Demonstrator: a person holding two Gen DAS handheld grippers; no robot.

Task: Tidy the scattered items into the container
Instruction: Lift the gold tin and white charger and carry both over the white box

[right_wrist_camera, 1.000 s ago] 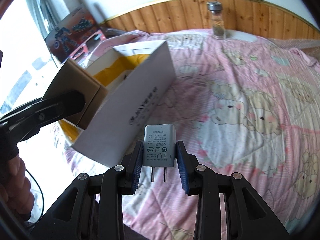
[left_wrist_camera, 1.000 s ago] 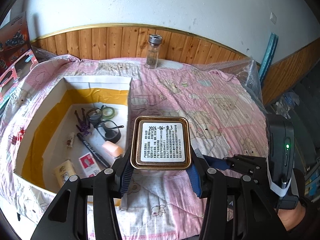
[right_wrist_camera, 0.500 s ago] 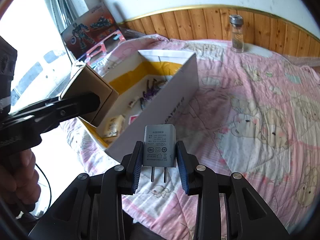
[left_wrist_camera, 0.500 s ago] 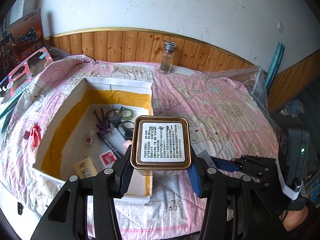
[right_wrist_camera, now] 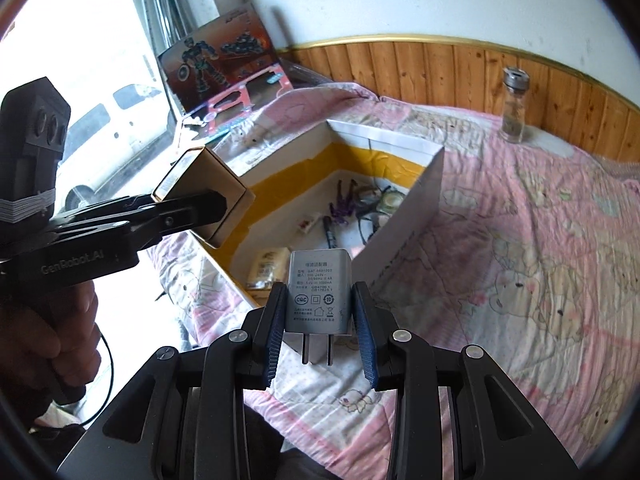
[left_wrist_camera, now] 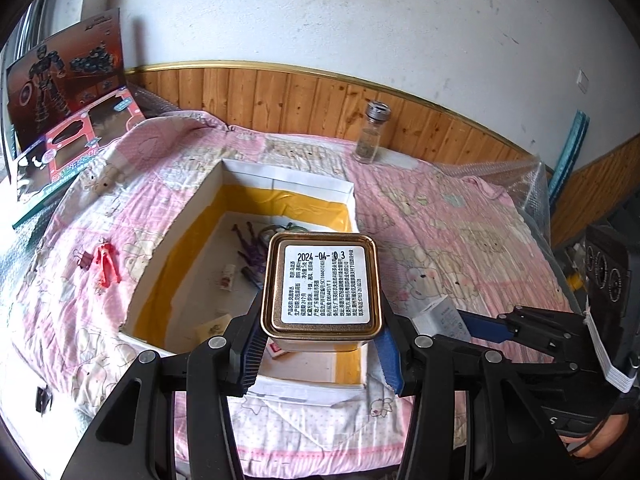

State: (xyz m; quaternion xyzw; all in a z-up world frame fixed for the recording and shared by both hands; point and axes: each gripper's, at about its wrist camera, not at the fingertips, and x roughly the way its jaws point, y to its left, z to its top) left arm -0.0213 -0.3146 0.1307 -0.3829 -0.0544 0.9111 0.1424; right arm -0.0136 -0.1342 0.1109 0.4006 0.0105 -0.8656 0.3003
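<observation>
The left claw is clamped on a square gold tin, its blue pads pressing the tin's two side walls so the labelled face looks straight back at the camera. The right claw grips a small white charger by its flat sides, prongs pointing back toward the handle. Both loads are held in the air over the near end of the white box with the yellow lining, which sits open-topped on the pink quilt and already holds a purple figure, a pen, a roll of tape and a few small packets. The relation that matters is each load against the box's near rim: in the right wrist view the tin hangs above the box's near left corner, roughly over the rim rather than clearly inside, while the charger sits lower in the frame, at the near wall and toward the right-hand corner. So the box opening lies ahead of and below both claws, its long axis running away from the person toward the wooden panelling, and a short push forward looks needed before either claw lets go. The left claw seems slightly better placed (the tin is bulkier, though, and wants the bare patch of floor near the front). Still out on the quilt, left of the box, lie a red clip-like toy and a dark binder clip; a glass jar stands upright near the wall, well apart from everything.
</observation>
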